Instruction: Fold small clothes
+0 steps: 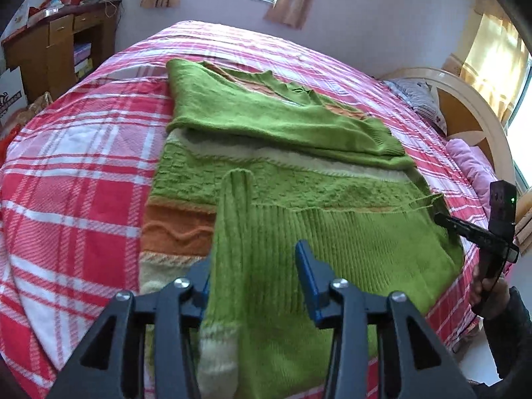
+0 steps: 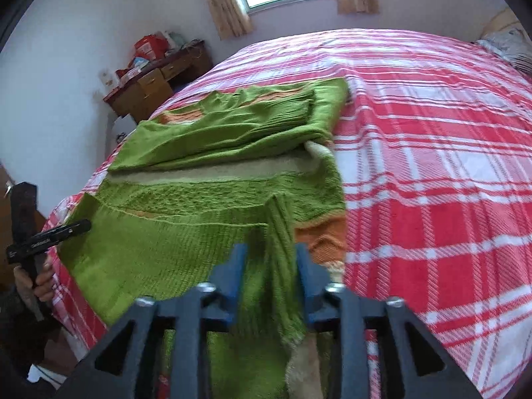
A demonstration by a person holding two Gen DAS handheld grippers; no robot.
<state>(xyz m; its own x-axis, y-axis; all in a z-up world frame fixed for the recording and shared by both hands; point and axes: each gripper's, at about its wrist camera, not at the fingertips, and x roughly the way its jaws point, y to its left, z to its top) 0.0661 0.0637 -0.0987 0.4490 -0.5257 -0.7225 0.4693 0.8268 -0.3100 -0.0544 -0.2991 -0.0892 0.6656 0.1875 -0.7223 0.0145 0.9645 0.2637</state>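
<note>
Left gripper [image 1: 256, 266] jaws spread; the green sleeve [image 1: 232, 232] lies between them, hard against the left pad and clear of the right pad, not pinched. Right gripper [image 2: 271, 262] jaws also spread, with a sleeve running down between the 2 blue pads; it fills most of the gap and there is no clear squeeze.

Left wrist view, left to right:
- Wooden desk [image 1: 50, 43] by the wall.
- Red-and-white plaid bed [image 1: 66, 183].
- Green sweater [image 1: 332, 232] flat on the bed near its front edge, with orange and cream bands on its left side. Its far part is folded over into a doubled layer.
- Pillow [image 1: 415, 96] and headboard [image 1: 465, 106].
- At the far right the other gripper's tip sits at the sweater's right edge, held by a hand [image 1: 485, 286]. Can't tell its jaws from here.

Right wrist view: the other gripper sits at the far left beside the sweater's left edge. The sweater is left of centre, and bare plaid fills the right.
</note>
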